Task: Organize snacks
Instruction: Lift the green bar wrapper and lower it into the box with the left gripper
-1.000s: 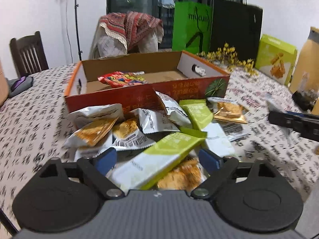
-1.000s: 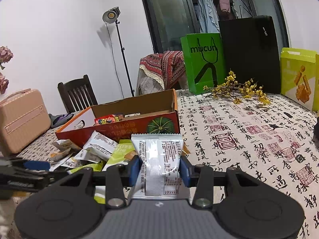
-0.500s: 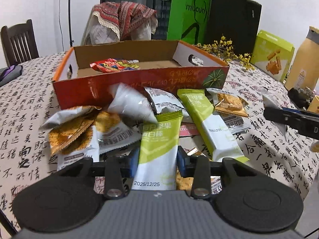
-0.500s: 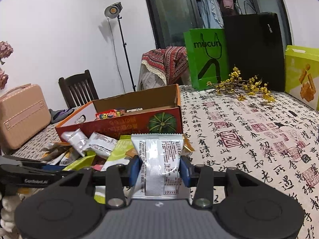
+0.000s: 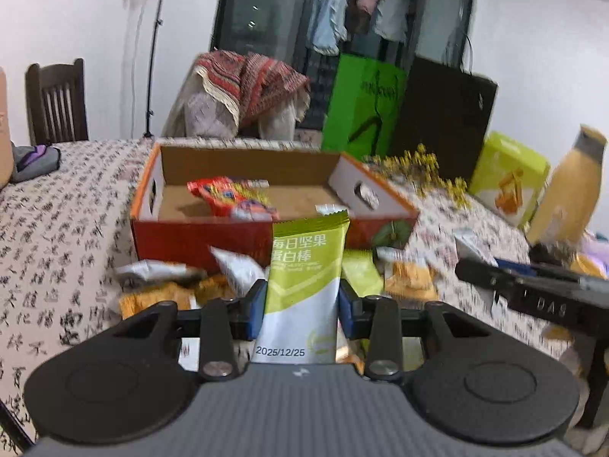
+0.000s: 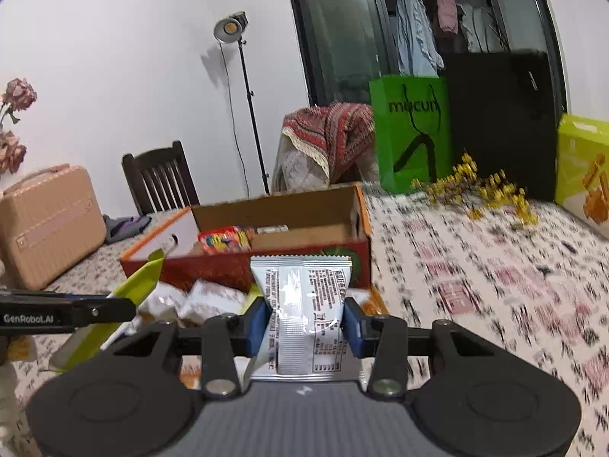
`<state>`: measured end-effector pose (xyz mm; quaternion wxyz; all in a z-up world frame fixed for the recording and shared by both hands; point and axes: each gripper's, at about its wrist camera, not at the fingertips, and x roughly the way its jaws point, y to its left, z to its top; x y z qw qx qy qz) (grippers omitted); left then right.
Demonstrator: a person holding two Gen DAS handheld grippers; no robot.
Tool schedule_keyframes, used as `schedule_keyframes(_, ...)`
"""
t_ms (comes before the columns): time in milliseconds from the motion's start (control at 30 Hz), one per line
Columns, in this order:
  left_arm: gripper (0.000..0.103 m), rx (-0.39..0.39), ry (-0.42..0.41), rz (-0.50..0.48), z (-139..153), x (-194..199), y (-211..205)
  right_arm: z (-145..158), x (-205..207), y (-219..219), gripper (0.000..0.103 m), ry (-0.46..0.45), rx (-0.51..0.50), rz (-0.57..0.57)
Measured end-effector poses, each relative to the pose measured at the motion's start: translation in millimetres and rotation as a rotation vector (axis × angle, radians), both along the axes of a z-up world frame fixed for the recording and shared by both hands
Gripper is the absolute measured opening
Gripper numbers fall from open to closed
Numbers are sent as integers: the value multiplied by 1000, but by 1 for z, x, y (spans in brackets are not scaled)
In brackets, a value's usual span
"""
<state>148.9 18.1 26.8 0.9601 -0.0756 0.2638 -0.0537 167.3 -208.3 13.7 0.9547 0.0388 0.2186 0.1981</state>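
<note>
My left gripper (image 5: 301, 306) is shut on a green and white snack bar (image 5: 304, 285), held upright above the snack pile (image 5: 171, 285). My right gripper (image 6: 304, 321) is shut on a silver snack packet (image 6: 304, 304), also lifted off the table. Ahead of both stands the open orange cardboard box (image 5: 198, 228) with a red snack bag (image 5: 224, 194) inside. In the right wrist view the box (image 6: 304, 213) lies just beyond the packet, and the left gripper's bar (image 6: 125, 297) shows at the left. The right gripper's arm (image 5: 533, 293) crosses the left wrist view at the right.
Loose snack packets (image 6: 198, 301) lie in front of the box on the patterned tablecloth (image 6: 495, 266). At the back stand a green bag (image 6: 411, 133), a black bag (image 6: 502, 122), yellow flowers (image 6: 483, 190) and a lime box (image 5: 506, 175). A tan bottle (image 5: 571, 190) stands at the right, a pink case (image 6: 45, 224) at the left.
The left gripper closed on the green and white bar and lifted it upright off the pile. The right gripper, still holding the silver packet, rose slightly and came nearer the box.
</note>
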Motion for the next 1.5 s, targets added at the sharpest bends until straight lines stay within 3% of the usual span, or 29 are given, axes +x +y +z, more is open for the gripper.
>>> schedule_keyframes(367, 39, -48, -75, 82, 42, 50, 8, 37, 54, 24, 42, -36, 51, 9)
schedule_keyframes(733, 39, -63, -83, 152, 55, 126, 17, 55, 132, 54, 42, -29, 24, -17)
schedule_keyframes(1000, 39, -61, -75, 190, 38, 166, 22, 34, 176, 62, 42, 3, 42, -42)
schedule_keyframes(1133, 39, -52, -45, 220, 23, 174, 34, 16, 184, 63, 42, 37, 63, -11)
schedule_keyframes(1500, 40, -32, -23, 268, 13, 177, 42, 6, 189, 63, 42, 80, 69, 7)
